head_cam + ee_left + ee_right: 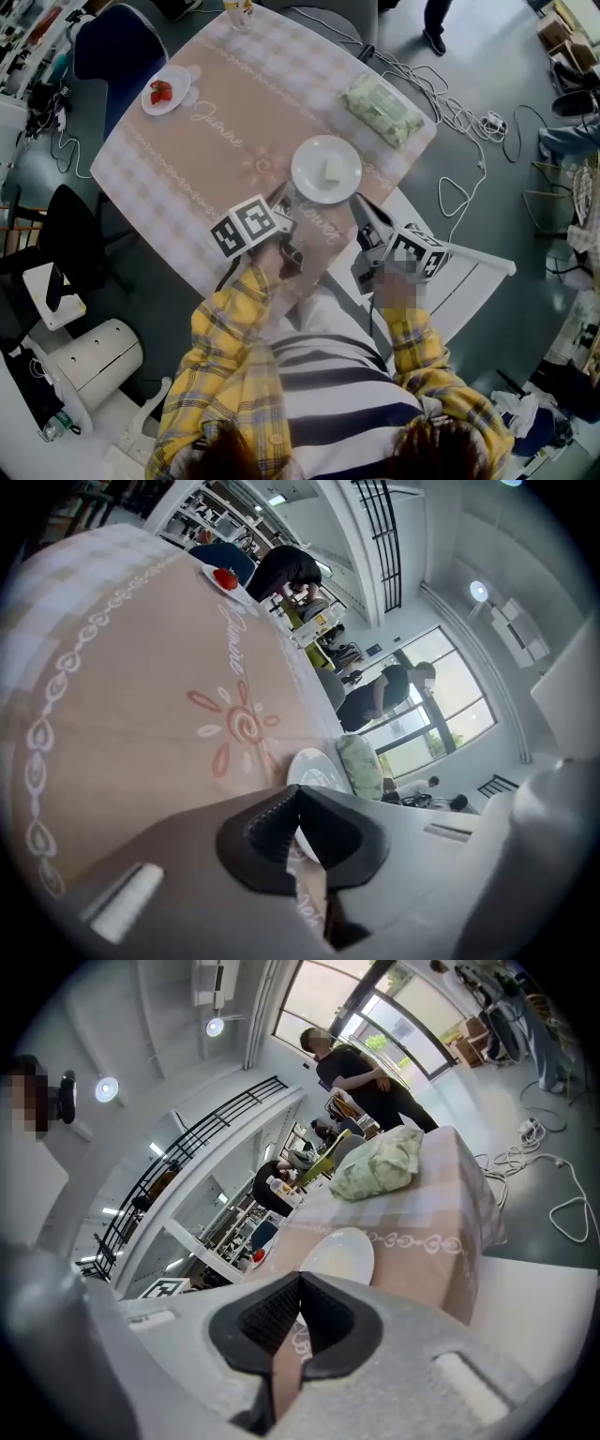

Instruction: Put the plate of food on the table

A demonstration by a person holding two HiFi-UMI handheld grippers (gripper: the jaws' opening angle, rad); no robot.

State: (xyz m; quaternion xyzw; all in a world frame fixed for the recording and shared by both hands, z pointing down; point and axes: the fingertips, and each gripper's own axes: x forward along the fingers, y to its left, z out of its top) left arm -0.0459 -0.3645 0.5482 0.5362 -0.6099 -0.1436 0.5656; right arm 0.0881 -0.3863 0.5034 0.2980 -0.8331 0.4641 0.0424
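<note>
Tools: left gripper (298, 794) pressed together on nothing, over the near edge of the table (187, 178); right gripper (300, 1279) likewise closed and empty, just off the table's near corner.
Aim: both sets of tips toward the table's middle, touching nothing.
Plate of food (326, 170): flat on the table, a little in from its near edge, between the two grippers' lines and apart from both; pale morsel on top.
Cloth: pink with checked border, sun motif at the table's centre.
Green packet (382, 108): by the table's right edge, farther in.
Strawberry dish (166, 91): at the table's far left corner.
Step in hand: set-down judged complete, plate resting free and let go.
Next move: probably just a draw-back from the table; for any re-siting, jaws spread first, then a pinch on the near rim.
</note>
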